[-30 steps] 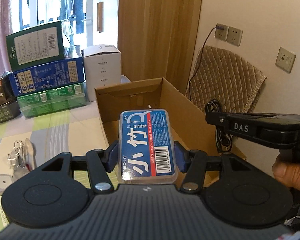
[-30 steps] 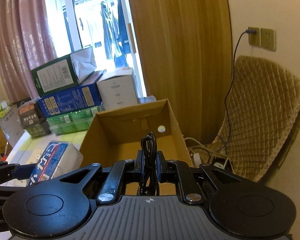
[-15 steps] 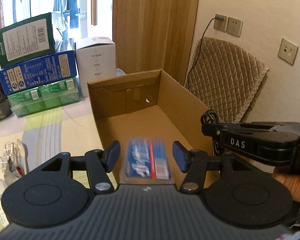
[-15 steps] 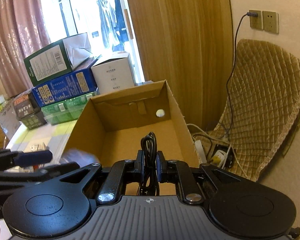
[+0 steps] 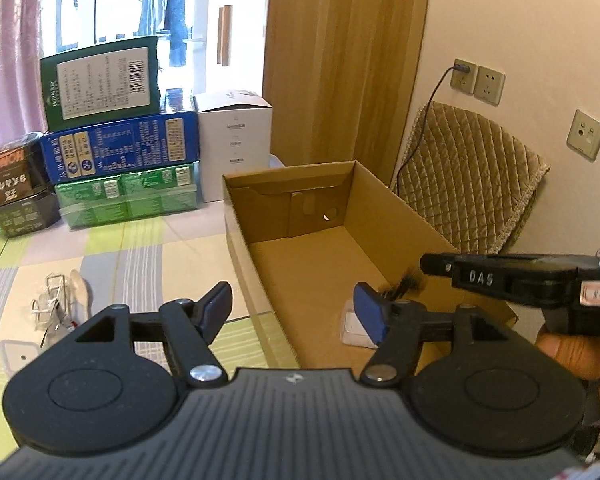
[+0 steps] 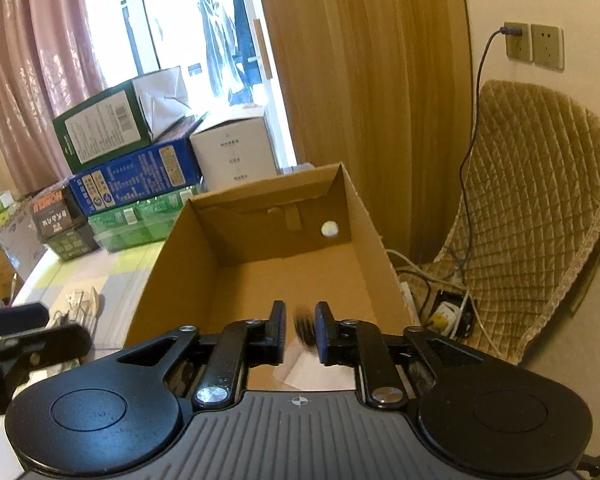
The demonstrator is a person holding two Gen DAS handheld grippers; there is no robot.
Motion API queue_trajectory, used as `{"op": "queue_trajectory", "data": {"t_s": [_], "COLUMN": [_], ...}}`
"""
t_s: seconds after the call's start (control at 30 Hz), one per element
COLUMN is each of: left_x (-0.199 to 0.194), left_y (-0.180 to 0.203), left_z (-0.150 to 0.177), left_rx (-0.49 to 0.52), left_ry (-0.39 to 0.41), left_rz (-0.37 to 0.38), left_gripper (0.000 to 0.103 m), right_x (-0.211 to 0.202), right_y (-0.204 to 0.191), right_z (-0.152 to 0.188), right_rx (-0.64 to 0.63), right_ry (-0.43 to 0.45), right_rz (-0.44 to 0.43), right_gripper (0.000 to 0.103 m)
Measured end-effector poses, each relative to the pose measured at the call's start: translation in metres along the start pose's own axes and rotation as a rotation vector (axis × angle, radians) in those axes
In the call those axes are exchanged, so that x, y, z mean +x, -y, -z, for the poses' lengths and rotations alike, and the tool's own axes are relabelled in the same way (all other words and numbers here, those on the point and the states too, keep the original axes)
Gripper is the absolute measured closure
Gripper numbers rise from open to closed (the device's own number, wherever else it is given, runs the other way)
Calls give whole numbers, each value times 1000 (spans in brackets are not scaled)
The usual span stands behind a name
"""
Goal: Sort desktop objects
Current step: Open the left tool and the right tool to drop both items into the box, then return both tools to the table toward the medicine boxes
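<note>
Both grippers, left (image 5: 294, 312) and right (image 6: 300, 330), gape above cardboard box (image 6: 356, 216).

Cardboard box (image 6: 268, 280) open-topped, far floor bare, stacked cartons (image 5: 120, 152) behind

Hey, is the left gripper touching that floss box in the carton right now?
Apart. In the left wrist view the left gripper is wide open and the floss box lies low in the carton.

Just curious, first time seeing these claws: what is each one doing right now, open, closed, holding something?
Left gripper: open, holding nothing.
Right gripper: open a little, a blurred black cable between its fingers, apparently dropping free.
</note>
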State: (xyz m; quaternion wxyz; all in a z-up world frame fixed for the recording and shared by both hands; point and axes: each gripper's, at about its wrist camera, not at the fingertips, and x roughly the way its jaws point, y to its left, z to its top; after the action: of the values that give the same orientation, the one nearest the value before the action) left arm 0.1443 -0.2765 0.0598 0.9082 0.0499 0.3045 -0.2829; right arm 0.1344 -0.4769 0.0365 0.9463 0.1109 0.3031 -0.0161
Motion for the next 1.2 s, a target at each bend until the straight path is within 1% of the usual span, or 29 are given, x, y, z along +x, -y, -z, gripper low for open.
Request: {"op": "queue_trajectory", "data": {"t_s": [0.07,0.1,0.27,0.4,0.63,0.7,0.83,0.93,1.13,1.2], "left_x": [-4,-5,-16,-28,-58,-68,-90,-108,-136,-143], "left_y": [-3,-5,-14,-22,-39,-46,-65,-81,-115,-126], "left_z": [4,7,21,34,56,66,86,103,136,147], "left_rx": [-8,-12,-35,-55,-83,-88,-114,-138,-169,-178], "left_ry": [-2,-5,-15,-18,-16,-15,-24,-34,-66,-80], "left_rz": [-2,-3,-19,-36,-69,-84,-124,-159,-240,-274], "left_gripper": [39,38,37,35,31,27,25,24,18,14], "right_x": [-4,-6,-21,-38,-77,-86,-101,-106,-106,-103], "right_y": [0,-1,-1,-3,-24,-33,-56,-77,-111,-118], "right_z": [0,0,5,13,36,43,60,76,105,113], "right_rx": [-2,-5,2,12,-6,-14,-33,-66,-100,-109], "right_ry": [7,10,17,28,51,51,52,30,-17,-41], "right_rz": [-2,0,4,3,-18,-35,-74,-116,-185,-203], "right_gripper": [69,66,59,47,33,29,22,17,7,5]}}
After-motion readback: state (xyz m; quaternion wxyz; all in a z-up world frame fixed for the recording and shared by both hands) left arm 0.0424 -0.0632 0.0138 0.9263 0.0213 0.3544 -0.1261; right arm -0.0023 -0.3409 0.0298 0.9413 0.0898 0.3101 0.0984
